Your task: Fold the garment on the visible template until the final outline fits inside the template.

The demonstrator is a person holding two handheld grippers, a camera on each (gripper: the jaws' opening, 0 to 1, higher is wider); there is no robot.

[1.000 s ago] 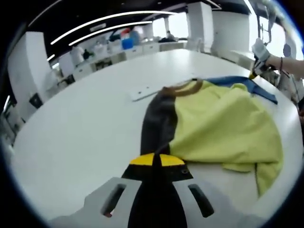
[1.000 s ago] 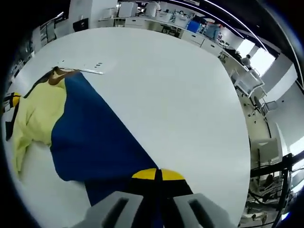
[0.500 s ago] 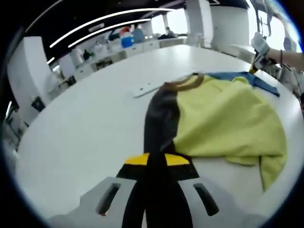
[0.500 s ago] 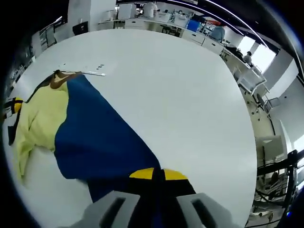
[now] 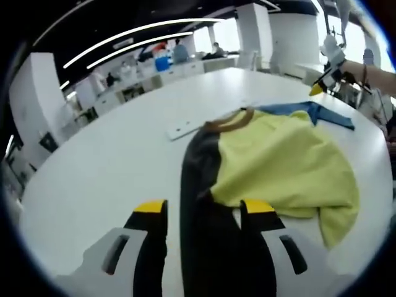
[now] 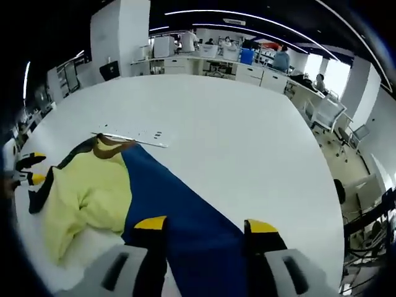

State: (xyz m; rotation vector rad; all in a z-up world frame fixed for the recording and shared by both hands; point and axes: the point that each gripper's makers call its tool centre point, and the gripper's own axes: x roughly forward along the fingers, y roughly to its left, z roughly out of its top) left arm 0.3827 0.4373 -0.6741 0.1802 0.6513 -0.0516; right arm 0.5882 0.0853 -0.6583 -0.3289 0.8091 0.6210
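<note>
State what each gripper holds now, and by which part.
Nothing: the left gripper and right gripper are open, with the garment lying between their jaws.

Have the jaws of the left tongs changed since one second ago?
Yes. The left tongs have opened: their yellow-tipped jaws, shut on the dark sleeve before, now stand apart on either side of it.

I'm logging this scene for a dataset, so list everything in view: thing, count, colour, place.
garment: one; yellow, blue and dark panels, brown collar; crumpled on the table.
table: one, white, under everything.
flat strip: one, white, on the table by the collar.
desks and chairs: several, white, background.
people: a few, far background.
left gripper: white, yellow tips, jaws open astride the dark panel.
right gripper: same, open over the blue panel.
</note>
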